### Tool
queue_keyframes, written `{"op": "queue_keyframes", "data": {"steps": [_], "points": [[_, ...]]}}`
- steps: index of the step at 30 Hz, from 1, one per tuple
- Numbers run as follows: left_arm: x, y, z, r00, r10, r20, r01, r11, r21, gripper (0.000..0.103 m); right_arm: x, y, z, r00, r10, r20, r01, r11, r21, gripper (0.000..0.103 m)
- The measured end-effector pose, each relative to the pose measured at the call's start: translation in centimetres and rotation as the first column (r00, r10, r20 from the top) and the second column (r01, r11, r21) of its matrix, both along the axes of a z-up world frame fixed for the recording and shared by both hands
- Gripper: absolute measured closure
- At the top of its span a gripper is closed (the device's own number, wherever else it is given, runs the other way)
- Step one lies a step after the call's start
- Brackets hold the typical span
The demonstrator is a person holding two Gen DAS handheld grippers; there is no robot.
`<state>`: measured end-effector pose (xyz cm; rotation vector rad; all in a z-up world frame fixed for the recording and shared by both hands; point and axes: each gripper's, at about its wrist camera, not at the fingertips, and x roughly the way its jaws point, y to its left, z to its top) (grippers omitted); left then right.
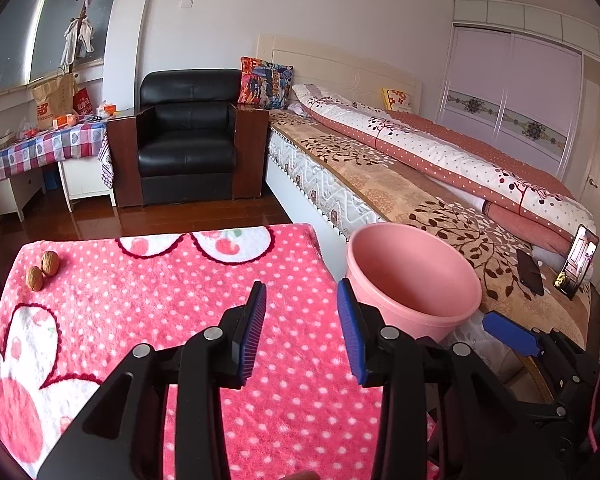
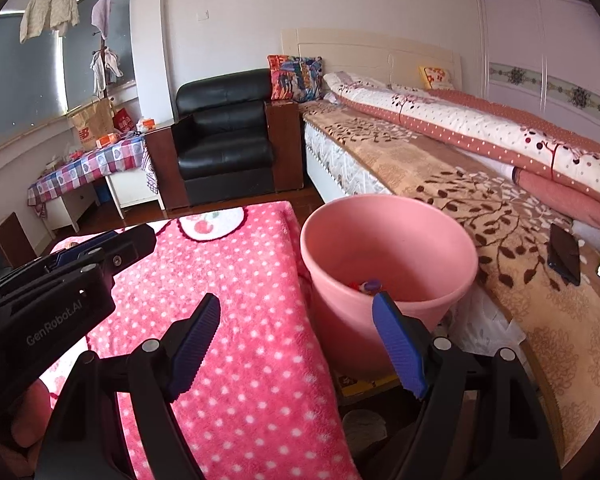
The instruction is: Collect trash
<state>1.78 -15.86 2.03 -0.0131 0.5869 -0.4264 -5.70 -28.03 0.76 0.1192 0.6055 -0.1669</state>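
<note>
Our left gripper (image 1: 302, 320) hangs over the pink polka-dot fleece blanket (image 1: 188, 304), its blue-padded jaws spread wide and empty. Our right gripper (image 2: 296, 334) is just as wide apart and empty, poised at the blanket's edge beside the round pink plastic bin (image 2: 388, 252). Inside that bin we see a small bit of red and purple trash (image 2: 366, 286) at the bottom. Two brown walnuts (image 1: 42, 270) lie touching each other near the blanket's far left corner, well apart from the bin.
</note>
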Motion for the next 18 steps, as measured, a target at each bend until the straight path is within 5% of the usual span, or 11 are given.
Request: {"op": "queue_keyframes", "data": {"steps": [18], "points": [[-0.1, 0.3, -0.4, 1.0, 0.005, -0.003, -0.005, 1.0, 0.003, 0.066, -0.4, -1.5, -0.2, 0.999, -0.041, -0.004, 0.042, 0.996, 0.08, 0.024]]}}
